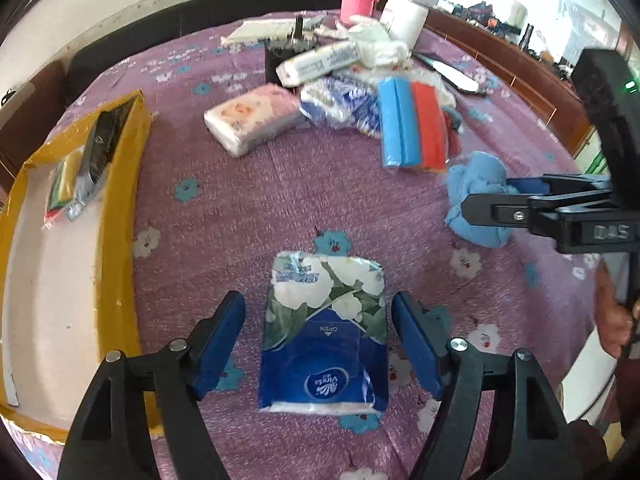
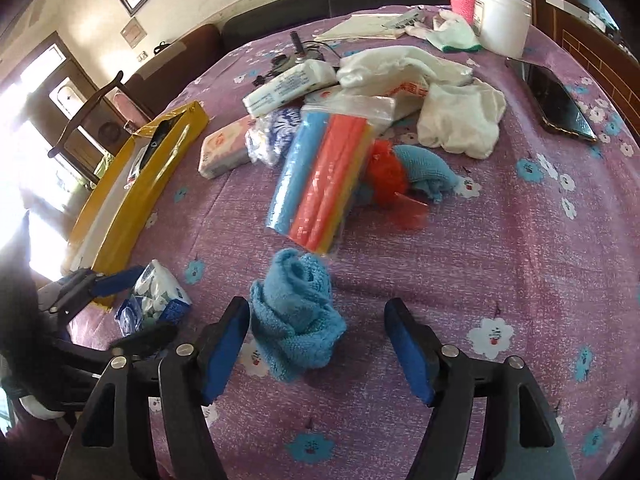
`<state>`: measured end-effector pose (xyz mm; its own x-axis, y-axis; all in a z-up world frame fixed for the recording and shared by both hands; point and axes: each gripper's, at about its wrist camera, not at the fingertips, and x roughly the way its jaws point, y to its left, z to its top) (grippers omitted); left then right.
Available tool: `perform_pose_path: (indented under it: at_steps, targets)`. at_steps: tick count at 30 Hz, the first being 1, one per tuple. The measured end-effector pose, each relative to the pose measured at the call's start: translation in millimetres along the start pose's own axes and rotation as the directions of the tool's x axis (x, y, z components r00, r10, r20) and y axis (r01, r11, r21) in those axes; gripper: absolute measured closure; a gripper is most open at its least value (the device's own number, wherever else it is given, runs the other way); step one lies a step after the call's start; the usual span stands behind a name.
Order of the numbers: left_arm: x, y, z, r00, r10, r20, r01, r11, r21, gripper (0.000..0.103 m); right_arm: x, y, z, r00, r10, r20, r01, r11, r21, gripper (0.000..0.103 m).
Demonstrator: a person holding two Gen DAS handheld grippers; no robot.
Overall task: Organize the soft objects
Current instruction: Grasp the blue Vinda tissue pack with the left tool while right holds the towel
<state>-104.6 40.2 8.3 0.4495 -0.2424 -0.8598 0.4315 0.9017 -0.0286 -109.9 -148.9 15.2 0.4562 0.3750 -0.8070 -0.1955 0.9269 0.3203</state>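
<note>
- The box sits at your left, yellow-walled, white inside, a couple of small packets already lying at its far end — likely where the soft things go.
- Sponge bag: clear zip bag of blue, orange and yellow foam strips, mid-table. Light and springy, but the plastic looks slick; take it across the middle, not by the loose film.
- Tissue pack, right between your left tongs. Blue wrap with white flowers, "OPEN" flap facing up, lying flat on the purple cloth beside the box. It's light and it squashes; the film is glossy, so clamp its long sides, mid-length.
- Left tongs are spread wide, pads clear of the pack on both sides, holding nothing.
- Towel: blue terry, bunched in a heap, near the sponge bag. Limp and grippy; it'll sag, so bite deep into the thickest fold.
- Right tongs are wide open too, nothing gripped. The left pad looks to be brushing the towel's edge, though the fisheye makes that hard to call.
</note>
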Motion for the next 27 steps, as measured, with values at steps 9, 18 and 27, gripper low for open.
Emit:
perform_pose_path:
  at_steps: [9, 18, 27]
  targets:
    - [-8.6, -3.4, -4.8, 0.999, -0.012, 0.051, 0.011, 1.0, 0.012, 0.052, -2.4, 16.6, -5.5, 0.999, -0.033, 0.012, 0.034, 0.998, -0.06, 0.029]
    - [-64.6, 41.7, -4.4, 0.986, -0.078, 0.149, 0.094, 0.991, -0.1, 0.052, -8.5, 39.7, -2.8, 0.998, -0.047, 0.039, 0.052, 0.988, -0.143, 0.063]
    - [-92.9, 174.2, 14.8, 0.985, 0.076, 0.154, -0.021, 0.943, -0.332, 0.052, -21.2, 104.0, 47.9, 0.989, 0.122, 0.086, -0.101, 0.97, -0.22, 0.063]
